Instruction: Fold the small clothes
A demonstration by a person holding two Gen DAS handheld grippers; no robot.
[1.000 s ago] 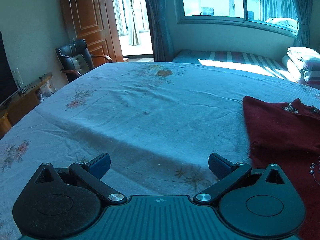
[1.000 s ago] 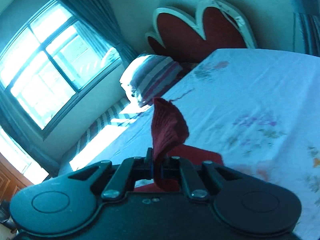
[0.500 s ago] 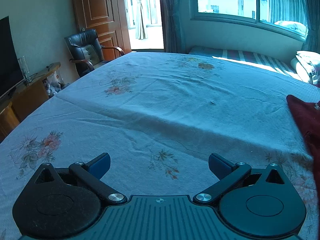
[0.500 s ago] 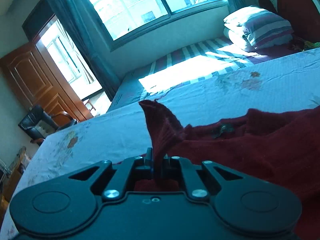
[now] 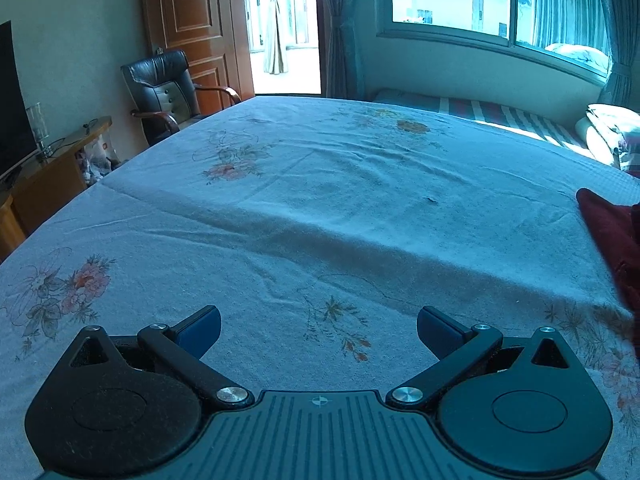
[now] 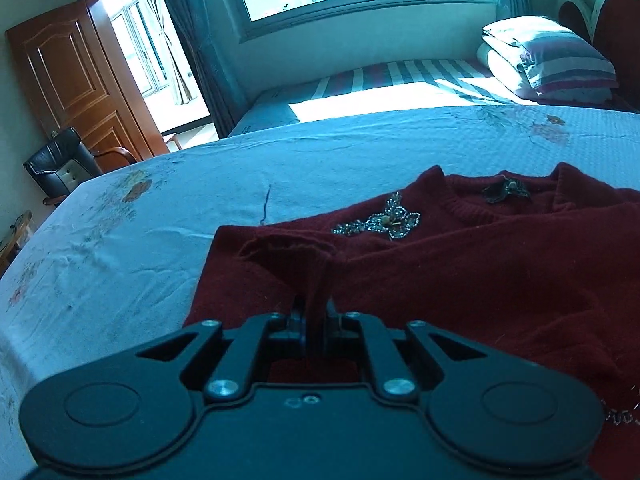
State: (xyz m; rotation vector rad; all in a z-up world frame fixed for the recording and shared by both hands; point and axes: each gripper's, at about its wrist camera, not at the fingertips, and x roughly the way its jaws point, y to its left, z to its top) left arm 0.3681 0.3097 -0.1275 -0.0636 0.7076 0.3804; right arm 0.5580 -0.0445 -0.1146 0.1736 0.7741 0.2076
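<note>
A dark red knit sweater with a beaded ornament lies flat on the pale blue floral bedsheet, collar toward the window. My right gripper pinches a bunched fold of its cuff or edge just above the sweater's body. Its jaws are opening, with the fabric still between them. In the left wrist view only the sweater's edge shows at far right. My left gripper is open and empty, low over the bare sheet to the sweater's left.
The bedsheet stretches wide ahead of the left gripper. A black chair, a wooden door and a TV stand are beyond the bed's left side. A striped mattress and pillows lie under the window.
My right gripper swung round from facing the headboard to facing the window and came down with the pinched fabric onto the sweater. My left gripper moved left, away from the sweater.
</note>
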